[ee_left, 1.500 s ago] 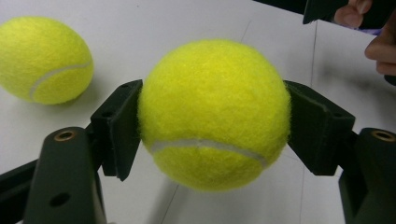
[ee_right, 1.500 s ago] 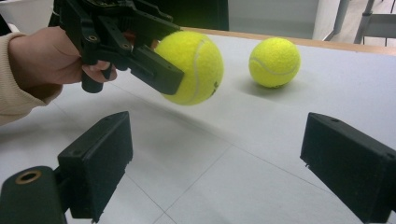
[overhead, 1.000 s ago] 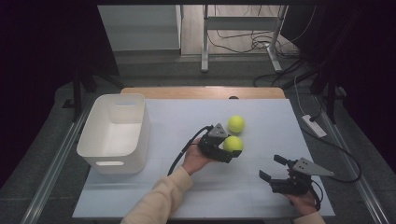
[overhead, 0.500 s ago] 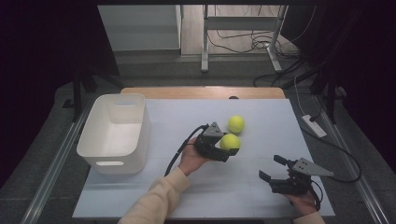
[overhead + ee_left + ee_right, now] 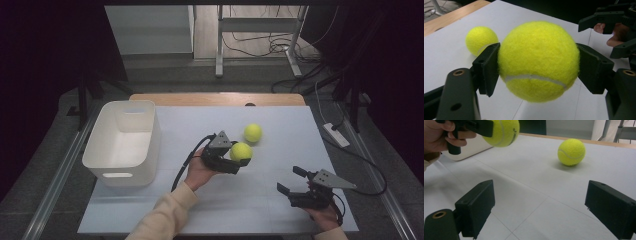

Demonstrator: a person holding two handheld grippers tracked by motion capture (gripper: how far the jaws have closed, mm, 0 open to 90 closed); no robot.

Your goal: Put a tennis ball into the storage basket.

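High view: left claw [image 5: 239, 159] pinches a ball [image 5: 241, 151] clear of the worktop [image 5: 280, 195]; a second ball [image 5: 253, 133] lies just beyond it. Right claw [image 5: 296, 181] rests nearby, jaws spread, holding nothing. A white bin [image 5: 122, 172], well to the left claw's side, looks empty, so probably both balls remain to be placed.

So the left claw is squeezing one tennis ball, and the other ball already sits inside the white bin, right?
Not quite. The left claw does squeeze one tennis ball, but the other ball lies on the table, as the high view shows. The white bin holds nothing.
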